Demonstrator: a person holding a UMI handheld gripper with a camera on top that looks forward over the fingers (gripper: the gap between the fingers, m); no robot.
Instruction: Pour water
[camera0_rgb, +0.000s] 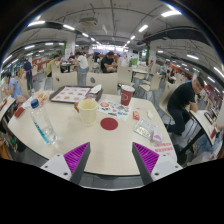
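A clear plastic water bottle (42, 122) with a blue cap stands on the round beige table (95, 145), ahead and to the left of my fingers. Farther back near the table's middle is a yellowish cup (88, 110), and a red cup (127, 94) stands beyond it to the right. My gripper (112, 158) is open, its purple pads (76, 156) wide apart with only bare table between them. It hangs above the table's near edge, well short of the bottle and the cups.
A dark red coaster (109, 124) lies just ahead of the fingers. A flat tray (72, 94) sits at the far left of the table; packets (157, 137) lie to the right. A person in black (184, 100) sits at the right; others sit beyond.
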